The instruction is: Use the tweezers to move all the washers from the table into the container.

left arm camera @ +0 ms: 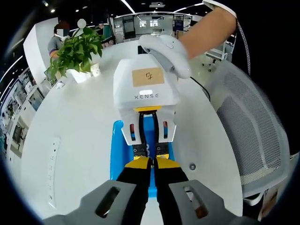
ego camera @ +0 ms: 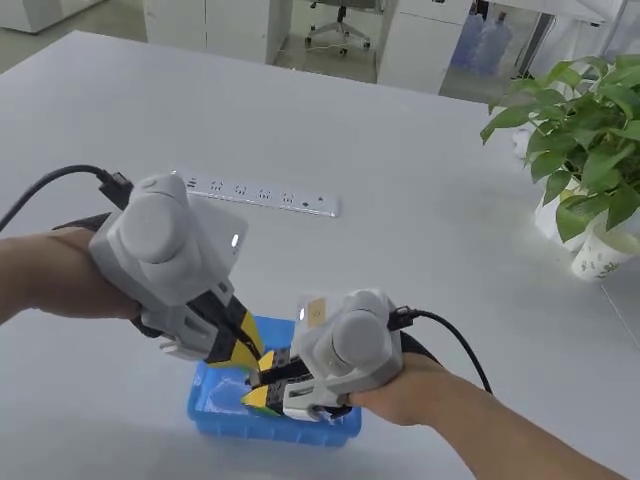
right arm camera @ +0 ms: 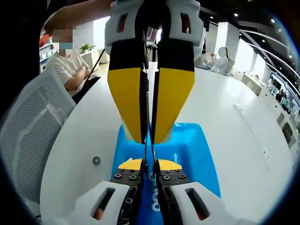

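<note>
Both grippers meet tip to tip over the blue container (ego camera: 215, 408), which stands on the white table. My left gripper (ego camera: 254, 362) reaches down from the left. My right gripper (ego camera: 260, 388) points back at it from the right. In the right gripper view the thin dark tweezers (right arm camera: 149, 123) run between the left gripper's (right arm camera: 150, 140) yellow jaws and down into the right gripper's (right arm camera: 149, 167) own narrow jaws. Both pairs of jaws look shut on them. One washer (right arm camera: 96, 160) lies on the table beside the container (right arm camera: 197, 154), also seen as a washer (left arm camera: 192, 166) in the left gripper view.
A white power strip (ego camera: 262, 195) lies further back on the table. A potted plant (ego camera: 590, 150) stands at the right edge. A mesh chair (left arm camera: 253, 136) is beside the table, and a person (right arm camera: 70, 65) sits beyond it.
</note>
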`<move>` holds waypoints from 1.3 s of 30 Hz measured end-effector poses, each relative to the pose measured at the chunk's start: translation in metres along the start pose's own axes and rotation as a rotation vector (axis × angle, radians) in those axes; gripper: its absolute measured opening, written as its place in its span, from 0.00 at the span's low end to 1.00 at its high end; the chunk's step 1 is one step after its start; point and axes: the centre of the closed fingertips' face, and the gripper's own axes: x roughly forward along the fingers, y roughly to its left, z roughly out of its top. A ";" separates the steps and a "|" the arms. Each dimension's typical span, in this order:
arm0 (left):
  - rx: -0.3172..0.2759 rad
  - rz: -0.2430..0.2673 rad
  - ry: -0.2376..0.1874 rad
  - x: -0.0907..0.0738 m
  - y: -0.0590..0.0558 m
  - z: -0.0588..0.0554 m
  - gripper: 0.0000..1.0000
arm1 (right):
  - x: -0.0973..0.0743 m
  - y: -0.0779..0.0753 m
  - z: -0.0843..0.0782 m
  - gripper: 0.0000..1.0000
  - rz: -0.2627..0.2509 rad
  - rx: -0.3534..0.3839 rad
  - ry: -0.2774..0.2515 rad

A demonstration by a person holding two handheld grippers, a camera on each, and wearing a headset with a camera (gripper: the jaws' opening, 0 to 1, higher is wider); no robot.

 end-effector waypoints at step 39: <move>0.044 0.014 0.001 -0.034 -0.025 0.029 0.06 | -0.027 0.023 0.038 0.10 -0.058 -0.033 -0.054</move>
